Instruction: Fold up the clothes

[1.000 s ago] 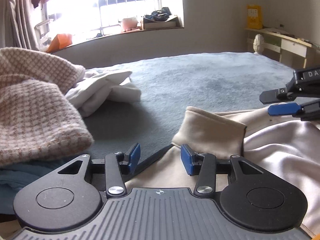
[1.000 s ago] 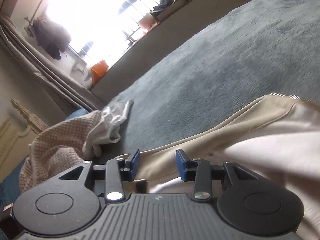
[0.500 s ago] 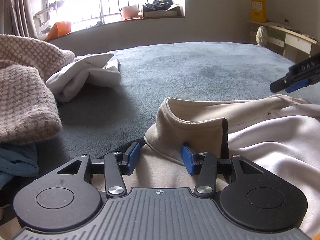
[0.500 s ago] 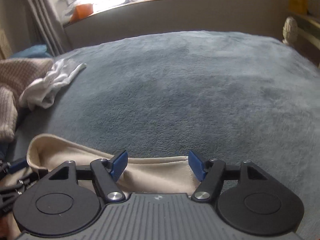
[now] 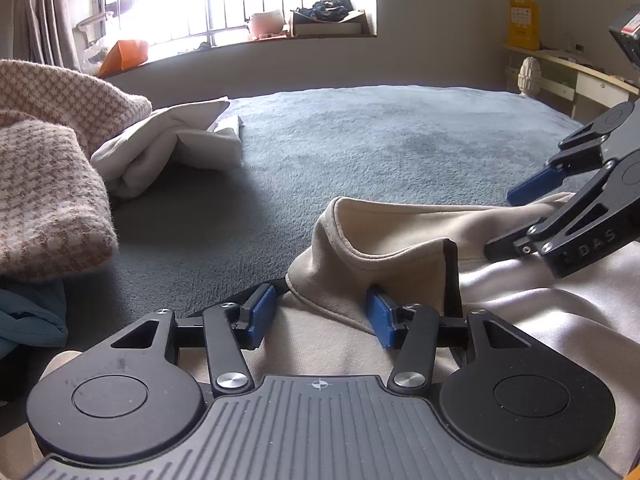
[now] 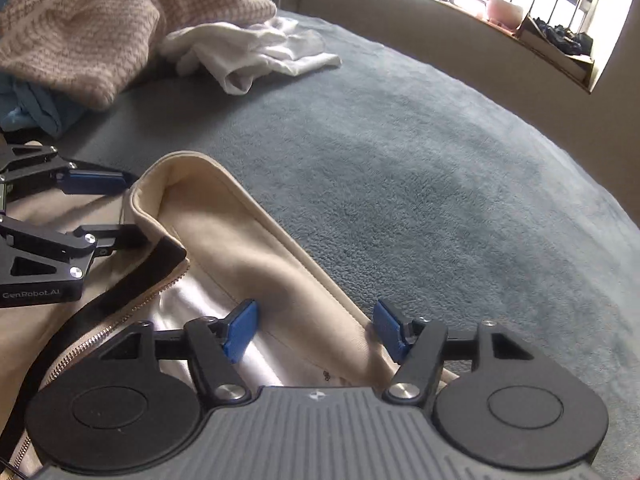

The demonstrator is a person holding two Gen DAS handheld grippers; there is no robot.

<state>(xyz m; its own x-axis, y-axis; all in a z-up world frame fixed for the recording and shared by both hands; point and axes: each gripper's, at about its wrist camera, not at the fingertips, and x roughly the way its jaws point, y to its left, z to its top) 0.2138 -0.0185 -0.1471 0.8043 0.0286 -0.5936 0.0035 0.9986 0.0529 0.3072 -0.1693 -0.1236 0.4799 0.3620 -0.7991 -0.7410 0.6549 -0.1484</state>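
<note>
While the cream jacket (image 6: 240, 248) lay spread on the grey-blue bed (image 6: 420, 184), the left gripper (image 5: 318, 316) had just been opening, its jaws spread around the raised collar corner. The right gripper (image 6: 314, 330) had just been closing, jaws still apart astride the collar edge, not pinching.

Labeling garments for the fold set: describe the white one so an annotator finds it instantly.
Start at the grey-blue bed cover and look toward the clothes heap on its window side. The white garment lies crumpled there, right beside the brown-and-cream checked knit. It is the only plain white piece, apart from the beige zip jacket by the grippers.
</note>
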